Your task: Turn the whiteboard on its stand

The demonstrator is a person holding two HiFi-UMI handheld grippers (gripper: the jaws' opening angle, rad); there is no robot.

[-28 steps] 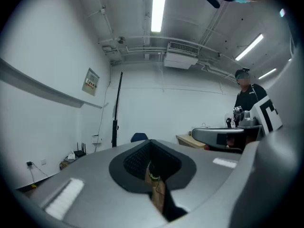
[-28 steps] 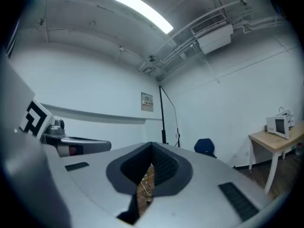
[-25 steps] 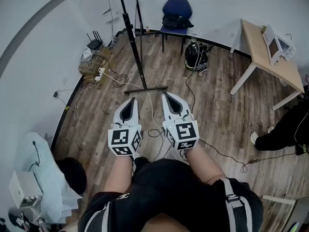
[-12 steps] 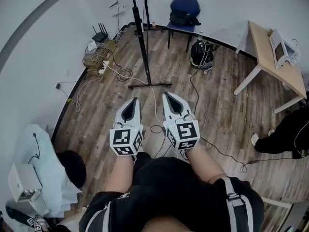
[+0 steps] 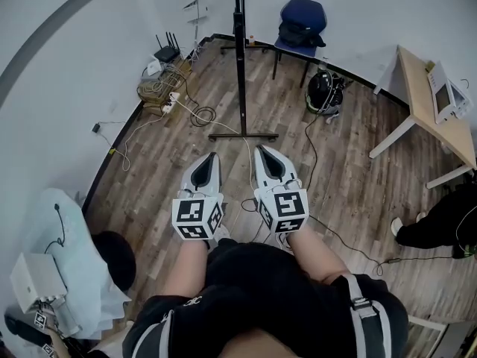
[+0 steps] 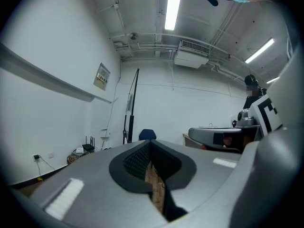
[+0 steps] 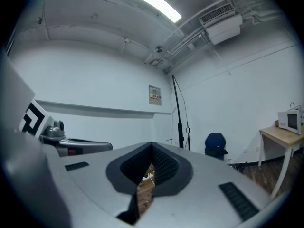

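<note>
I hold both tongs low and close to my body, side by side and aimed at the far stand, because nothing is within reach. The left tongs point(image 5: 212, 156) and right tongs point(image 5: 259, 151) are each closed on nothing. Their tips meet, and behind the tips only a thin slot shows a strip of floor point(image 5: 350, 177). I judge that closed jaws suit the walk up, and that I must open them before I can take hold of a board edge. The stand point(image 5: 240, 73) is far and centre, well apart from both tips. It is a thin black pole that rises out of the top of the head view from a flat crossbar foot point(image 5: 243, 136). I cannot make out the whiteboard itself in any view, and I guess it sits higher on the pole than the head view reaches. Both gripper views show the pole only as a dark line against the white wall. My tongs are smooth pale plastic shells that taper to points, each with ribbed black pads lining a teardrop hollow and a cube of black-and-white squares at the near end. The floor is matte planks streaked brown and grey. A white cable point(image 5: 223, 125) runs just beside the foot, so I expect it could snag as the stand turns. A blue padded chair point(image 5: 302, 17) on thin dark legs is far right of the pole. A table point(image 5: 417, 80) with a pale wood top and white legs is further right.
</note>
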